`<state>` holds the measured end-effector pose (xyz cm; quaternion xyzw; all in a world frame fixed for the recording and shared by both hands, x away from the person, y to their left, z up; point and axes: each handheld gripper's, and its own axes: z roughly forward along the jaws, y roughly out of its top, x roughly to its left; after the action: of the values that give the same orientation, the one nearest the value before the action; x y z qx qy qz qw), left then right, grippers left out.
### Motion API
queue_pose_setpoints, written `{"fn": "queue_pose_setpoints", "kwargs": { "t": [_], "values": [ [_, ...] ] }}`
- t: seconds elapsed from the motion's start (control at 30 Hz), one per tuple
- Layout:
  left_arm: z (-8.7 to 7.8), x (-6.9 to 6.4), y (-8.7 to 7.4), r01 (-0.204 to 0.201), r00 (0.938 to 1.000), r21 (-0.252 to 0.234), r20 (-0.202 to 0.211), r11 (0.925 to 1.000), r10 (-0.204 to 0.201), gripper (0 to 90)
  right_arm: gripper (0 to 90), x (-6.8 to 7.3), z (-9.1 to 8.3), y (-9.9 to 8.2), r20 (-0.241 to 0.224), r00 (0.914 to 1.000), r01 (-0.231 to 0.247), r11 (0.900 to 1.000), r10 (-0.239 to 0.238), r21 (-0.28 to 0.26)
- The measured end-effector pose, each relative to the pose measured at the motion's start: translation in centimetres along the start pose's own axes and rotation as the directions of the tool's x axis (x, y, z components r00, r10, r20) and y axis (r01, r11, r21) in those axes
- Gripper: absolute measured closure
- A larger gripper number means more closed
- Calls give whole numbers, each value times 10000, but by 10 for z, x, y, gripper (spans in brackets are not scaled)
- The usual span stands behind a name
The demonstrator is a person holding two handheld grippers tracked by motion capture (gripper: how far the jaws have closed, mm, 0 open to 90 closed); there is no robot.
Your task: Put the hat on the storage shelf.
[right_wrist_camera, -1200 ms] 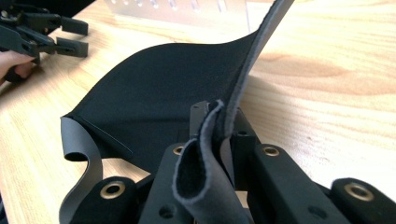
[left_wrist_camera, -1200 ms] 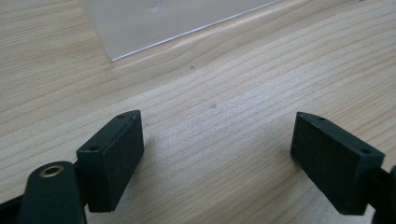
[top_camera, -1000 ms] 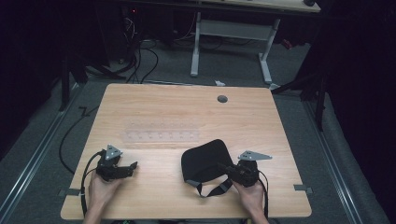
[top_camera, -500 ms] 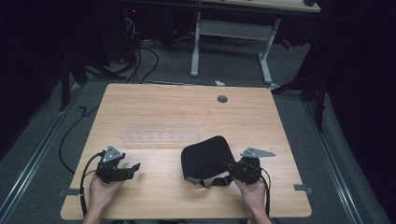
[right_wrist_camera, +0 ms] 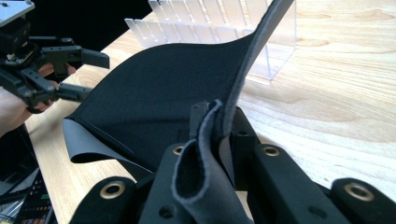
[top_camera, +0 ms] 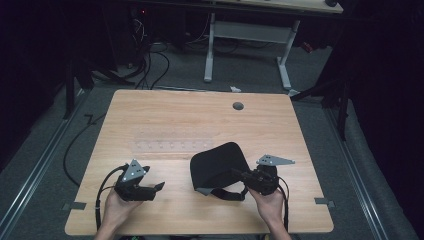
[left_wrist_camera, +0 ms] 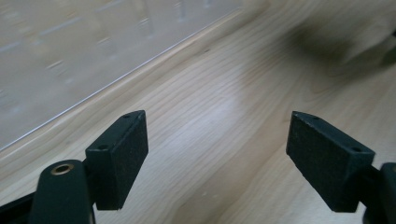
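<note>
Currently right gripper clenched on edge of black fabric piece, fabric bunched between its jaws, rest spread on counter ahead and to its left. Left gripper released, jaws wide, empty, well apart from fabric. Clear slotted rack beyond fabric. Step judged: holding/lifting edge. Next likely needed left gripper on free edge.

- Left hand enters from the bottom edge and holds the left gripper low over the near tabletop; jaws spread wide, nothing between them.
- Right hand holds the right gripper, pointed left; jaws clamped together on a fold of black fabric.
</note>
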<state>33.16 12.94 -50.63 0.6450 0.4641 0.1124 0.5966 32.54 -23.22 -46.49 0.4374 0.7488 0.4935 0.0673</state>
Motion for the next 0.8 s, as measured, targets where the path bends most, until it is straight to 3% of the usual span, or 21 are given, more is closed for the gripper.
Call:
{"fn": "queue_pose_setpoints", "kwargs": {
  "t": [0.2,0.47,0.8],
  "values": [
    [4,-17,1,-185,9981,99,594,9998,178,213,842,6,4,5,-145,9999,58,10000,-57,68],
    [11,-23,-4,-313,9967,167,749,9994,300,212,841,9,14,8,-536,9985,-45,9998,56,200],
    [13,-29,-8,-375,9934,244,1094,9990,347,211,841,20,37,9,-753,9971,-58,9963,123,861]
  ]
}}
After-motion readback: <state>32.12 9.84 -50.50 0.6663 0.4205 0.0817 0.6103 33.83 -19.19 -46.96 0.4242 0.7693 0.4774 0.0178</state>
